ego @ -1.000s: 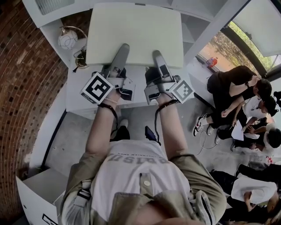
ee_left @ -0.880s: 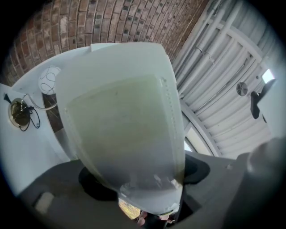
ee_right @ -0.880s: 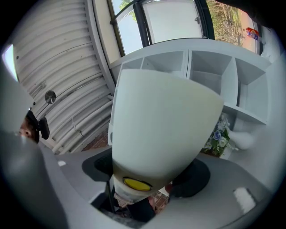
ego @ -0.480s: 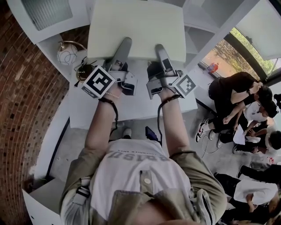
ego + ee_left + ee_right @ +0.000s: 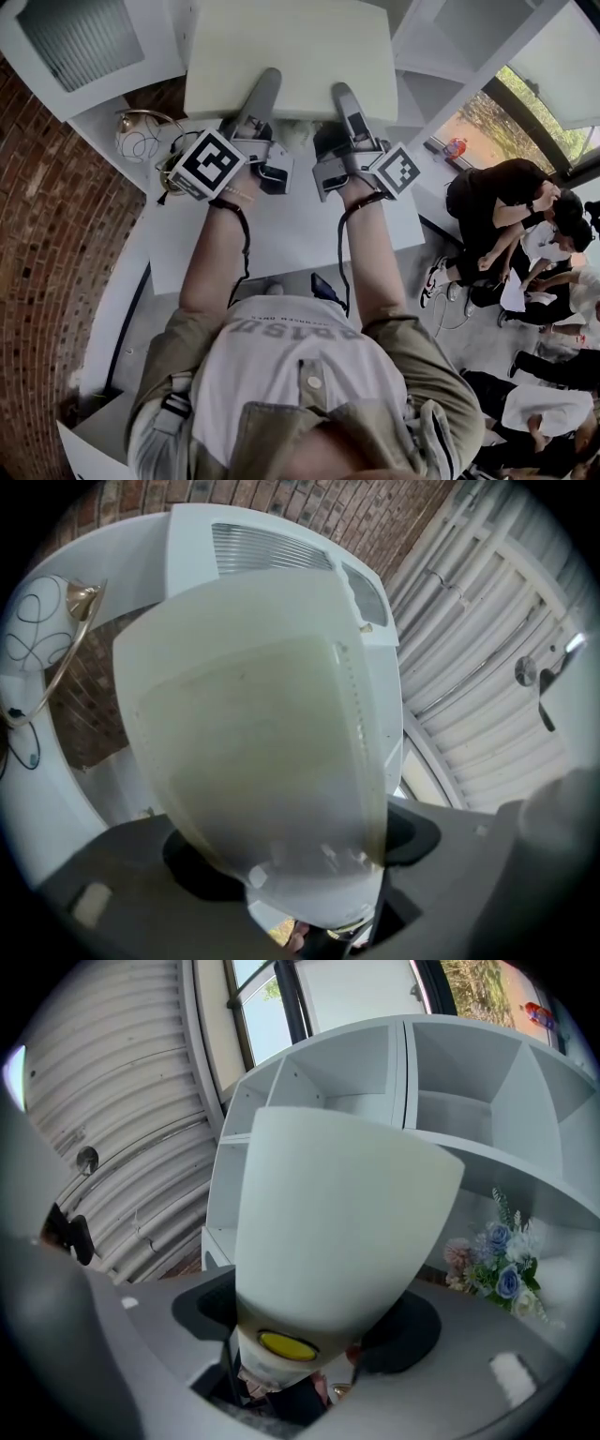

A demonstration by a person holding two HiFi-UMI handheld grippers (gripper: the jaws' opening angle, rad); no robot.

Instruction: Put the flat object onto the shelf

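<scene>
**Operator:** Where is the board, and do I have it?

**Observer:** Yes, you have it. The white flat board [image 5: 291, 52] is in the air, above the white table [image 5: 281, 239] and in front of the shelf unit [image 5: 450, 1082]. Your left gripper [image 5: 266, 86] is clamped on its near edge at the left, and your right gripper [image 5: 343, 97] at the right. Each has one jaw over the board and one under.

**Operator:** Which step is this?

**Observer:** I judge it is the carrying step, because the board is not yet on a shelf. Next you need a compartment that is wide enough. Bring the board level and push its far edge in with both hands together.

**Operator:** What do you count?

**Observer:** One board, two grippers and one shelf unit. There is also one bunch of flowers [image 5: 502, 1274] on a shelf and one ball ornament [image 5: 141, 141] at the left. At least three people [image 5: 511, 211] are on the floor at the right.
</scene>
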